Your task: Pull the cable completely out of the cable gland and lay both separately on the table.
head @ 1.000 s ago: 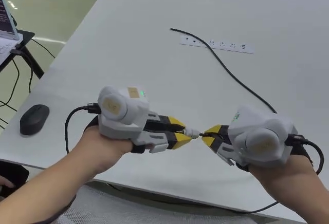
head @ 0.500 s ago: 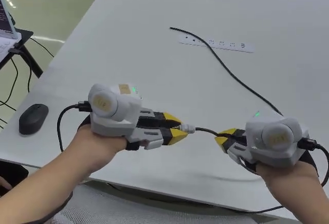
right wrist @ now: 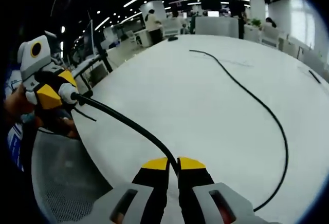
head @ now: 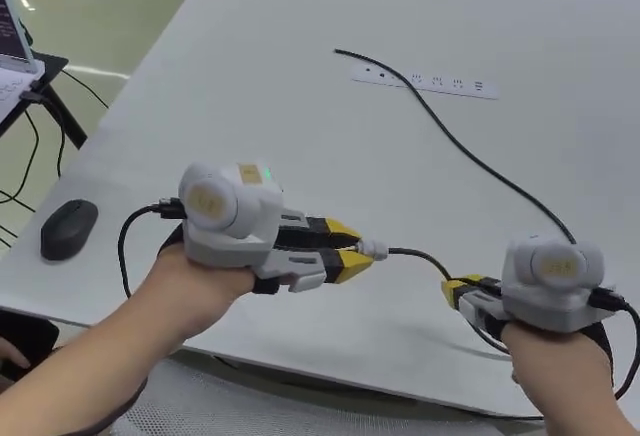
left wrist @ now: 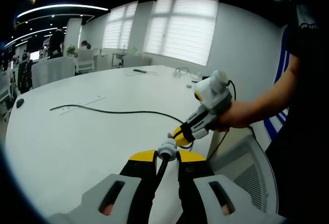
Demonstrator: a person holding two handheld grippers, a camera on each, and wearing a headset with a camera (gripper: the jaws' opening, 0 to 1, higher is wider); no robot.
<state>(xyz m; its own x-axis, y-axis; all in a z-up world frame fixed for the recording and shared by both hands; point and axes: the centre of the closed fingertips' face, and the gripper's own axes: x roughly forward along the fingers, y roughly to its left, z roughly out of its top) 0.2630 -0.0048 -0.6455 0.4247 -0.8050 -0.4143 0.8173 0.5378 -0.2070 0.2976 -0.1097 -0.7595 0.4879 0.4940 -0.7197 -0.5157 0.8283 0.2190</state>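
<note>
Left gripper (head: pixel 352 246) squeezes the hard little gland (head: pixel 372 249). Near the gland, right gripper (head: pixel 453 290) pinches the cable (head: pixel 415 253), which looks light and bendy. Best hold it close to the gland.

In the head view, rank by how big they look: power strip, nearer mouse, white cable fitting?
power strip: longest
mouse: shorter but wider, and nearer, so nearly a tie
cable gland: clearly smallest
</note>
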